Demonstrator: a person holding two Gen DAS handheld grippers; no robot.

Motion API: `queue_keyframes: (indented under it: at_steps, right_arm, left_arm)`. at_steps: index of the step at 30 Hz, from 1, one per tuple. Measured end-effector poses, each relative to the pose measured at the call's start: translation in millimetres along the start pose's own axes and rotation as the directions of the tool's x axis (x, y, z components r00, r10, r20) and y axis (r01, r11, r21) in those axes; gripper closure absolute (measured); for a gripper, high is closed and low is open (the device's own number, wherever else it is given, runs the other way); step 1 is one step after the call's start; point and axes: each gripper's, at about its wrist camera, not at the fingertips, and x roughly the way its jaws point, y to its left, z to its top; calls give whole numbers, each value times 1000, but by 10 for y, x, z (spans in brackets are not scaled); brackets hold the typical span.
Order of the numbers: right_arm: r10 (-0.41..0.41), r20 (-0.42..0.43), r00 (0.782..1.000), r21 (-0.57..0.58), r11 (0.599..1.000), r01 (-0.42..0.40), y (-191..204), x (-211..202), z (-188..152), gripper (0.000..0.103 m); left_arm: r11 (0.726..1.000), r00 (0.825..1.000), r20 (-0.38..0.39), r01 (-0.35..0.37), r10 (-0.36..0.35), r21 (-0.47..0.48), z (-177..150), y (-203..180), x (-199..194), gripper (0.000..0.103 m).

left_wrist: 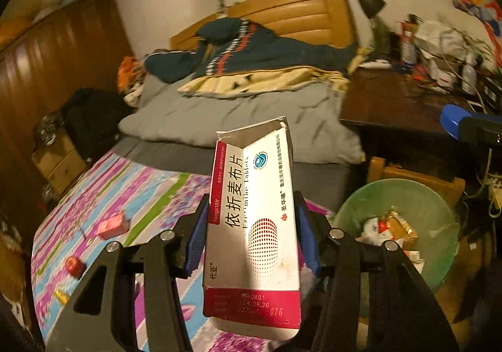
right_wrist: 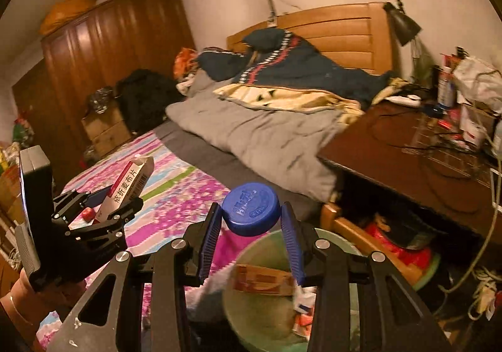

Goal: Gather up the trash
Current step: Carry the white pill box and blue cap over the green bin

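The left gripper (left_wrist: pixel 251 239) was clamped on a white-and-red medicine box (left_wrist: pixel 254 226), its blue pads pressing the box's two long sides. The box stood nearly upright between them, its torn-open top flap pointing away from the camera and its red end nearest the lens. The right gripper (right_wrist: pixel 252 239) was closed around a blue bottle cap (right_wrist: pixel 251 207), pinched at its edges near the fingertips.

Just beneath and ahead of the right gripper sat the green trash bin (right_wrist: pixel 266 314), its rim passing under the right finger; wrappers and a brown carton already lay inside. In the left wrist view the same bin stood low to the right of the box, beside the bed's edge, and the cap showed at the far right border. In the right wrist view the left gripper hung at the left, over the bedspread, with a hand below it.

Left of the bin spread the flowered bedspread (left_wrist: pixel 103 195), mostly bare, with a pink packet (left_wrist: pixel 113 223), a small red piece (left_wrist: pixel 73 265) and a yellow scrap (left_wrist: pixel 61 295) scattered well apart.

Between the bed's side and the dark wooden desk (right_wrist: pixel 408 157) ran a narrow gap, filled by the bin and a wooden chair (right_wrist: pixel 345 226) tucked under the desk edge. The desk top was crowded with cables and bottles toward its far end.

Farther off lay a grey duvet (left_wrist: pixel 244 113), a dark blue jacket, the wooden headboard (left_wrist: pixel 298 13) and a wardrobe along the left wall.
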Motion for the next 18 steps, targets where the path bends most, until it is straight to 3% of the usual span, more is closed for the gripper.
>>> queue_keyframes:
  at_steps: [8,14,18]
  right_arm:
    - [-81,-51,995,22,996,82,-372,76,-68,62]
    - [-114,-111,987,28,993,118,-487,198,-182,62]
    - [-113,-147,983,32,992,119,-527,254,-316,62]
  left_arm:
    - [987,994,-32,111,-108,114,123,-519,243,54]
    - [945,961,-96,274,-260,177,1,-752,400,54]
    - [919,939,-136,338,-315,205,-142,-848,456,54]
